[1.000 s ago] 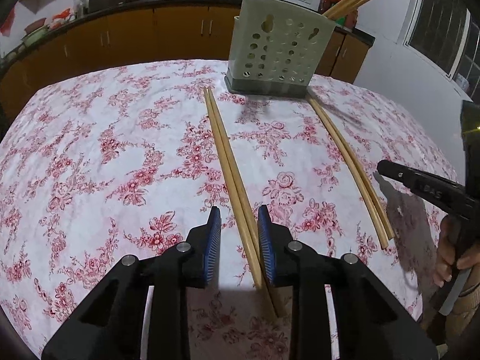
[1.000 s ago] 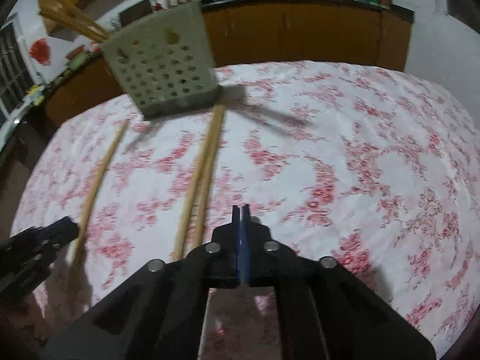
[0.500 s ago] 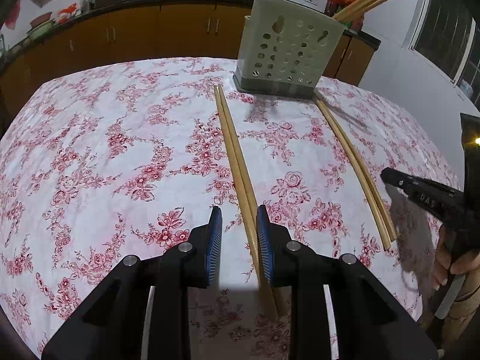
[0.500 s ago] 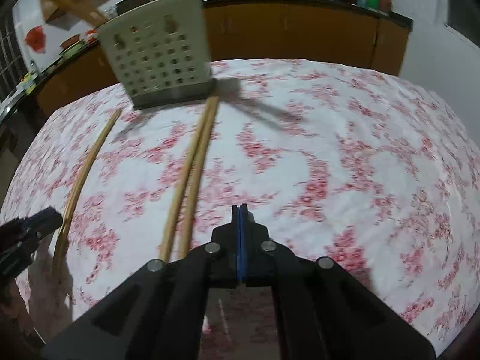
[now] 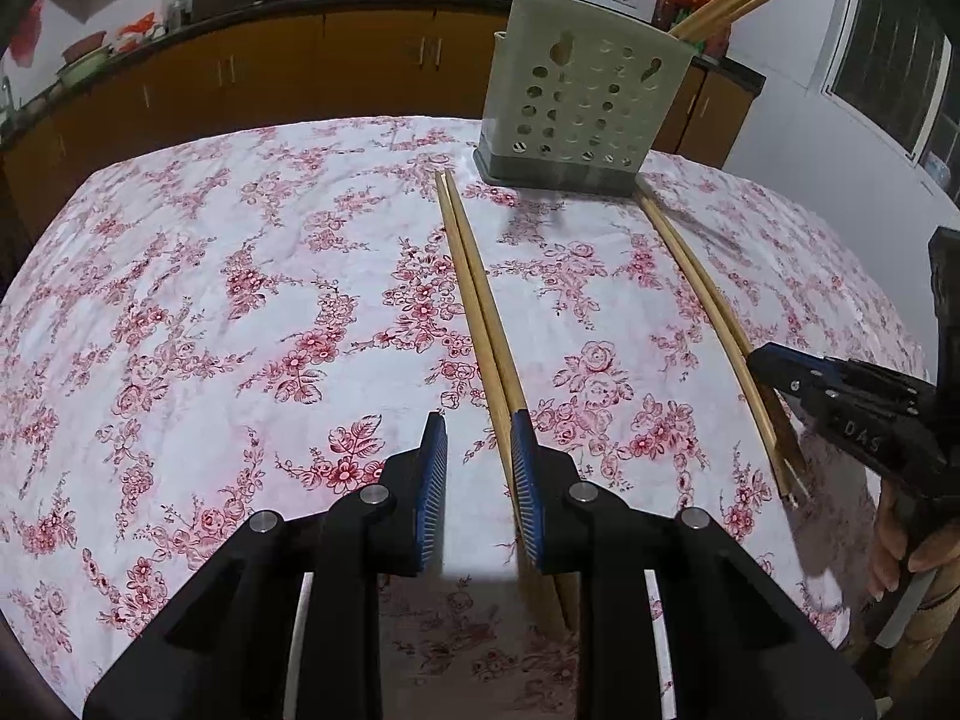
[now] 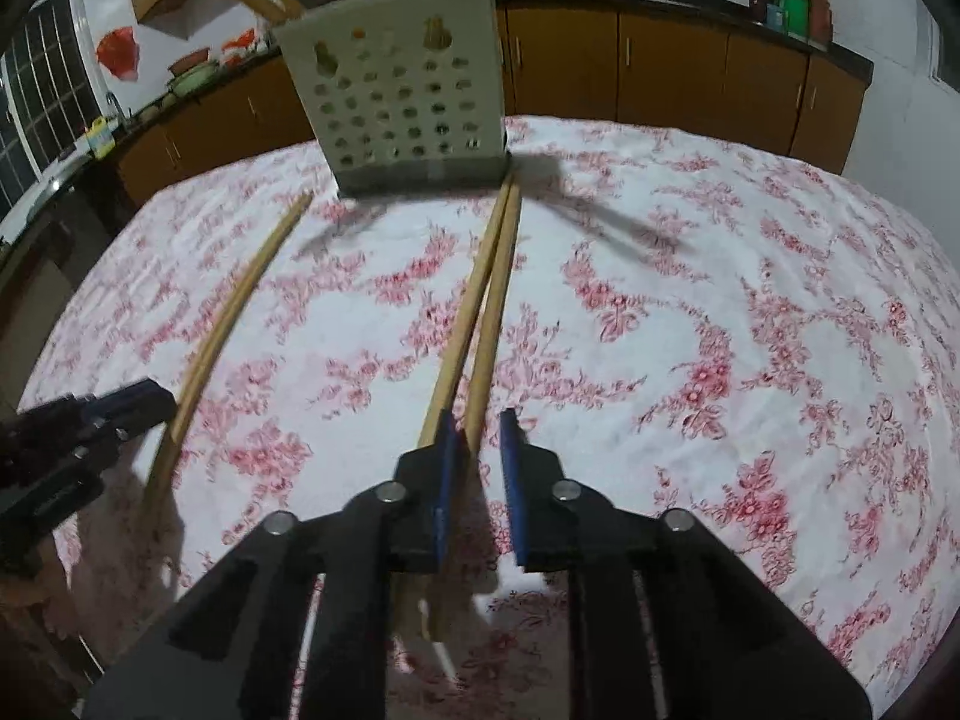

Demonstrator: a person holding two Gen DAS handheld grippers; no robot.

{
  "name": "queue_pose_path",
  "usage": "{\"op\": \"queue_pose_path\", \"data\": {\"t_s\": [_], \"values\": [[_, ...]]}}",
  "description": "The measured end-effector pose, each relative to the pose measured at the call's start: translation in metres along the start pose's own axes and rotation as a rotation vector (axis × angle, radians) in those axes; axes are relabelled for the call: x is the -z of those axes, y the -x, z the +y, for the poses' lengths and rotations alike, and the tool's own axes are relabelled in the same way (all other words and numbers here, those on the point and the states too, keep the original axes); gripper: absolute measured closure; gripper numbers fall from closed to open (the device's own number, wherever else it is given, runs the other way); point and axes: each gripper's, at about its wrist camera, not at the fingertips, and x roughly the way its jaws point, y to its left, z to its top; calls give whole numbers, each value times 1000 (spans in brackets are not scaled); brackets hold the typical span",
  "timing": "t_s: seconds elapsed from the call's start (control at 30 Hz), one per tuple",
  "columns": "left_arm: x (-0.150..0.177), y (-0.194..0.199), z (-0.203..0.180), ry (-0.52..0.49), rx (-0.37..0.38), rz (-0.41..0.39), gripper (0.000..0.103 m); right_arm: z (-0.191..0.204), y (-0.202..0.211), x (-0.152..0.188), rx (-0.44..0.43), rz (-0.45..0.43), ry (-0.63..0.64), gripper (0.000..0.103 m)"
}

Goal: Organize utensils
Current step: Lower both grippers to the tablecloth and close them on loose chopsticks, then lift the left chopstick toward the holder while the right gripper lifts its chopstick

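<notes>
A: Left tool (image 5: 478, 468) — what's your state?
B: Spread, nothing pinched. You hold it low over the surface (image 5: 180, 312), a floral cloth. The left chopstick pair (image 5: 474, 300) lies flat, running away from you toward the holder (image 5: 570, 114). Its near end passes along the inner face of your right-hand finger (image 5: 525, 480); contact or not, I cannot tell. The other finger stands apart from it.

A: Farther right in that view?
B: The right chopstick pair (image 5: 708, 306) also lies flat, far tips just beside the holder's base. The right tool (image 5: 762, 363) hangs over its near end.

A: From the right wrist camera?
B: At the left edge you see the left tool (image 6: 162, 399) beside the left chopstick pair (image 6: 240, 306). The holder (image 6: 402, 102) stands upright at the far side of the surface (image 6: 750, 330), with chopsticks sticking out of its top. The right chopstick pair (image 6: 480, 312) runs from its base corner back to your right tool (image 6: 477, 438).

A: Right tool's state?
B: Spread, gap narrower than the left's. One stick passes under the left-hand finger (image 6: 447, 468), the other enters the gap. Nothing gripped.
</notes>
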Motion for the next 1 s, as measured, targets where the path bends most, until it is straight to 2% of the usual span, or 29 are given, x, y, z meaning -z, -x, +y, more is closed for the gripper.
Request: {"op": "queue_pose_path", "data": {"t_s": [0.2,0.4,0.6,0.8,1.0], "values": [[0,1,0,-10,-13,0,83,-16,0,-2,70,-4,-54,95],[0,0,-1,-16,-12,1,84,-24,1,-1,78,-5,-63,95],[-1,6,-3,1,30,-5,84,-23,2,-1,76,-6,-63,95],[1,-3,-7,-26,-17,35,85,-23,2,0,76,-6,-63,95],[-1,-6,-5,-31,-52,34,90,-23,3,1,86,-8,-57,95]]}}
